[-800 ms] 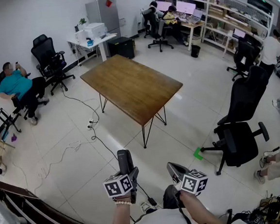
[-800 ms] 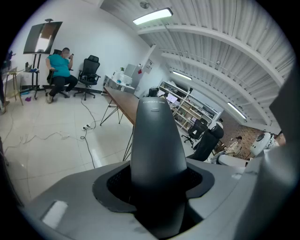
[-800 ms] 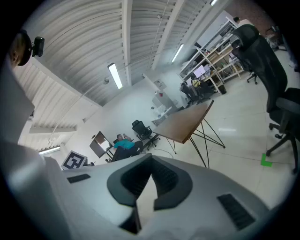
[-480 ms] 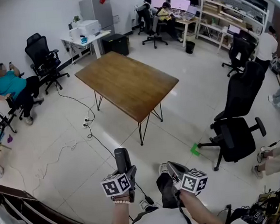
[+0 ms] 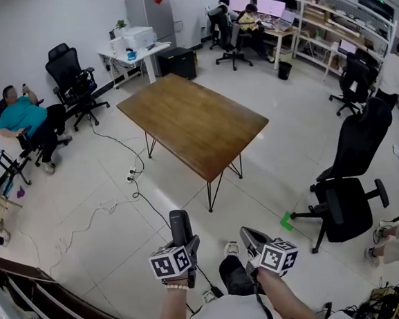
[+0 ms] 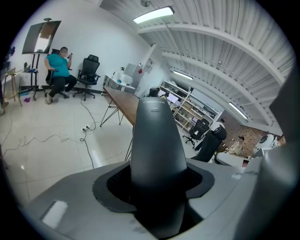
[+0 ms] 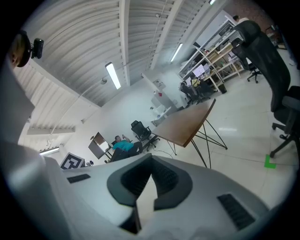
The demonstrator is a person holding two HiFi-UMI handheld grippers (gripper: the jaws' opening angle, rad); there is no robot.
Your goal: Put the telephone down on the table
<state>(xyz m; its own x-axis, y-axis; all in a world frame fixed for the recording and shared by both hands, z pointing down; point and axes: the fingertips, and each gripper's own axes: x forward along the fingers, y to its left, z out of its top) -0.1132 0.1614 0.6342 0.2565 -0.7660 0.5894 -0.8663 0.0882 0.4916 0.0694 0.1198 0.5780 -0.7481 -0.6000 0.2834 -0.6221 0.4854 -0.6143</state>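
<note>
Head view shows the person standing on the tiled floor, well apart from the wooden surface (image 5: 204, 130), which is bare. The telephone (image 5: 180, 228), a dark handset, is not down yet. It sticks forward out of the left hand-held gripper (image 5: 185, 247), low in the view, over the floor.

In the left gripper view the jaws clamp the thick end of the handset, one on either side, and the tapered end points ahead toward the surface. That hold probably keeps the handset steady while it is carried, and lets its long body be laid flat on the wood. The right hand-held gripper (image 5: 252, 239) rides just beside the left. Its own view shows the pads met at the tips with nothing between them, so it looks like a spare hand for now.

Between the person and the near corner of the surface lies open floor, crossed by loose cables (image 5: 129, 189) that lead to a power strip (image 5: 130, 175). These could catch a foot on the way there. A black office chair (image 5: 348, 191) stands off to the right, clear of a straight path. A seated person in teal (image 5: 22, 119) is far off at the left wall.
</note>
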